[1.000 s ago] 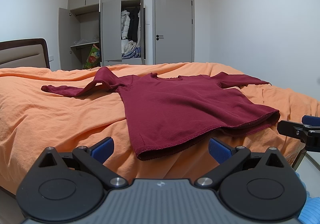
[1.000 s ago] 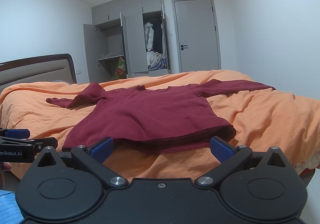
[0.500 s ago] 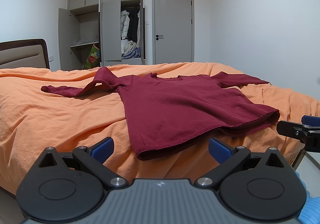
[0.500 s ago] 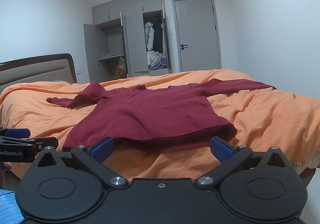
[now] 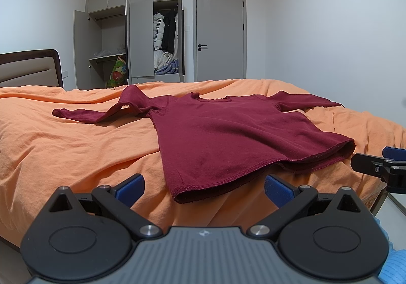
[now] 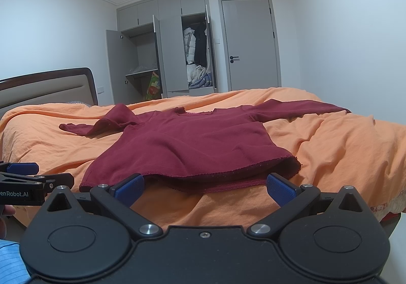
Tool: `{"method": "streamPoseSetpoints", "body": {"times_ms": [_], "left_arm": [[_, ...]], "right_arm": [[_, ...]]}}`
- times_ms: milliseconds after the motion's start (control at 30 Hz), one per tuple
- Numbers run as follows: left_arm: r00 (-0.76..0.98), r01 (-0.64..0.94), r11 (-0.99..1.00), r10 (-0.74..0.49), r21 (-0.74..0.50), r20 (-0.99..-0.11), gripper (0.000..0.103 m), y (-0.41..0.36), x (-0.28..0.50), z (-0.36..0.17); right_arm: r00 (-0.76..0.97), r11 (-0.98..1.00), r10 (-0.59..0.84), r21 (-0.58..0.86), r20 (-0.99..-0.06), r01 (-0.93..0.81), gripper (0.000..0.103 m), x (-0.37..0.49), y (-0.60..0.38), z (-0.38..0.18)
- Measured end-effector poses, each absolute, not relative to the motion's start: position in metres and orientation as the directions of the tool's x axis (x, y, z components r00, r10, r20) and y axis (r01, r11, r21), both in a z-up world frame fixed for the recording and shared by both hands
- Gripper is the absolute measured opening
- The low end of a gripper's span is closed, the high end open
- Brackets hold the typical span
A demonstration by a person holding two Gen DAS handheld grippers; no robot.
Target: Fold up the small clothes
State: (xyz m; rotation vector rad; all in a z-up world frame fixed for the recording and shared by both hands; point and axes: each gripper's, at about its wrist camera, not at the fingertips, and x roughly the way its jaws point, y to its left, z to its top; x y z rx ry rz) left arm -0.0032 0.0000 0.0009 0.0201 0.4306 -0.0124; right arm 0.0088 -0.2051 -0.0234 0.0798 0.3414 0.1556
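Left wrist view: a dark red long-sleeved top (image 5: 228, 139) is seen spread flat on an orange bedcover (image 5: 63, 146), neckline turned toward the far wardrobe (image 5: 134, 35), hem nearest the cameras. Its hem is seen lying just short of the near edge of the bed, one corner slightly lifted and curled. One sleeve is stretched out to the right; the other is kinked and folded upon itself to the left.

The left hand-held gripper (image 5: 203, 188) is held low and level before the hem's left corner, jaws spread wide, nothing between the blue pads (image 5: 130, 186). The right hand-held gripper (image 6: 204, 188) is posed likewise in front of the hem's right part, jaws parted and empty; cloth is touched by neither. Each is seen at the margin of the other's view.

Bare bedcover is left on both sides of the top. A headboard (image 6: 48, 88) is seen at the left, a closed door (image 6: 250, 42) beyond the bed.
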Motion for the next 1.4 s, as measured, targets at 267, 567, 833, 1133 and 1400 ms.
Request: {"method": "streamPoseSetpoints", "body": {"times_ms": [267, 567, 833, 1133, 1400], "left_arm": [[0.909, 0.016, 1.0, -0.008, 0.018, -0.417, 0.103, 0.0, -0.003, 0.001], [0.909, 0.017, 1.0, -0.008, 0.018, -0.418, 0.103, 0.0, -0.003, 0.001], [0.901, 0.016, 1.0, -0.01, 0.01, -0.434, 0.103, 0.001, 0.002, 0.001], [0.888, 0.024, 0.999, -0.003, 0.039, -0.46, 0.103, 0.003, 0.075, 0.019], [0.88, -0.116, 0.991, 0.134, 0.066, -0.456, 0.103, 0.027, 0.174, 0.055]], "right_arm": [[0.931, 0.985, 0.165, 0.104, -0.327, -0.138, 0.103, 0.009, -0.205, -0.023], [0.93, 0.985, 0.166, 0.104, -0.327, -0.139, 0.103, 0.009, -0.205, -0.023], [0.925, 0.983, 0.18, 0.103, -0.334, -0.154, 0.103, 0.011, -0.205, -0.023], [0.922, 0.977, 0.213, 0.06, -0.322, -0.205, 0.103, 0.056, -0.204, -0.001], [0.942, 0.992, 0.117, 0.081, -0.315, -0.096, 0.103, 0.129, -0.238, 0.02]]}}
